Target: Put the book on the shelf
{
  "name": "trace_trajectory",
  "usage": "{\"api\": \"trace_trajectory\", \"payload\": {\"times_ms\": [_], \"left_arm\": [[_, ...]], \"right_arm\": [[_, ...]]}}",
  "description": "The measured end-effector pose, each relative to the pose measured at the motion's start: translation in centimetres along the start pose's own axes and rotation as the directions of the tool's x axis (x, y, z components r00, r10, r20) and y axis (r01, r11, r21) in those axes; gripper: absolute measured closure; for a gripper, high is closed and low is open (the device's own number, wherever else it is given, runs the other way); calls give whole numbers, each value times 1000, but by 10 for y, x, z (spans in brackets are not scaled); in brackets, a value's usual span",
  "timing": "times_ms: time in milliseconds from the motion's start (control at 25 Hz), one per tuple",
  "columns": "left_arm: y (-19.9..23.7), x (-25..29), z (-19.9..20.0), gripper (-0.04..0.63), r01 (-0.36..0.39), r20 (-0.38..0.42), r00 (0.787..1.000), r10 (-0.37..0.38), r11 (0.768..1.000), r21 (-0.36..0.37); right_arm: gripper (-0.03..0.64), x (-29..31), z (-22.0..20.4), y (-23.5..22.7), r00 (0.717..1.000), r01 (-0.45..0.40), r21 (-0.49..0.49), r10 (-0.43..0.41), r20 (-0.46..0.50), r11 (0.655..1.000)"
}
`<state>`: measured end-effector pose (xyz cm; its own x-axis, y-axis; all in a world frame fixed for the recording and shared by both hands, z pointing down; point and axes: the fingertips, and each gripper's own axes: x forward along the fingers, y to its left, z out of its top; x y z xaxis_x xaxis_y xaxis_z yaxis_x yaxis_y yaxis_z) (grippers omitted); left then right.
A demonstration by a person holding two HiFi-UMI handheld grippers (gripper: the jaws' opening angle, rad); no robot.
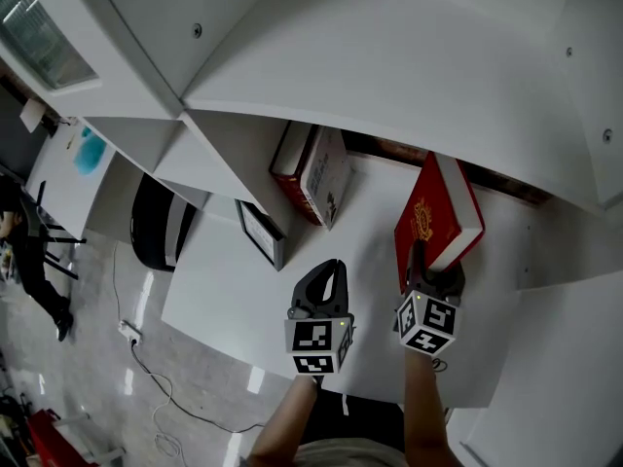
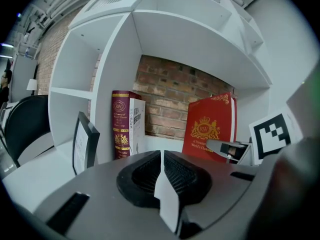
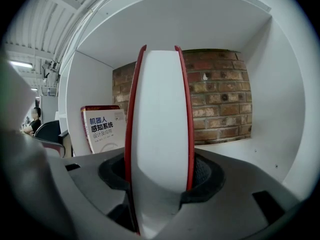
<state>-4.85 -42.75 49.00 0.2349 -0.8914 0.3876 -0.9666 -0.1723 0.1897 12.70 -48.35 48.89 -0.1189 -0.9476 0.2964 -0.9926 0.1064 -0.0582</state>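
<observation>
My right gripper (image 1: 429, 269) is shut on a red hardcover book (image 1: 437, 220) with a gold crest. It holds the book upright on the white shelf board (image 1: 370, 261), inside the right-hand compartment. In the right gripper view the book's white page edge (image 3: 160, 119) fills the gap between the jaws of the right gripper (image 3: 159, 178). My left gripper (image 1: 334, 272) hangs to the left of the book, shut and holding nothing. From the left gripper (image 2: 161, 170), the red book (image 2: 207, 128) stands to the right of centre, with the right gripper (image 2: 231, 148) on its near edge.
A dark red book (image 1: 290, 160) and a white-covered book (image 1: 326, 177) stand together at the compartment's left. A black picture frame (image 1: 260, 233) leans near the shelf's front left. A brick wall (image 3: 220, 99) closes the back. A black chair (image 1: 156, 224) sits beside the shelf.
</observation>
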Motion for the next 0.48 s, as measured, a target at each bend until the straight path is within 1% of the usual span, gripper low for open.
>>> {"api": "trace_trajectory", "payload": {"times_ms": [200,320,480], "left_arm": [[4,6,0,563,15,-14,1000,-15,1000,7],[8,9,1,563,20,-15,1000,-20,1000,12],[13,12,-3,563,18,-30,999,-18,1000,-5]], "right_arm": [[371,15,0,0,1000,29,-5,-29,0,1000],[371,25,1,2,1000,27,-9,-27,3,1000],[371,36,2,5,1000,25,-11,-25,6,1000]]}}
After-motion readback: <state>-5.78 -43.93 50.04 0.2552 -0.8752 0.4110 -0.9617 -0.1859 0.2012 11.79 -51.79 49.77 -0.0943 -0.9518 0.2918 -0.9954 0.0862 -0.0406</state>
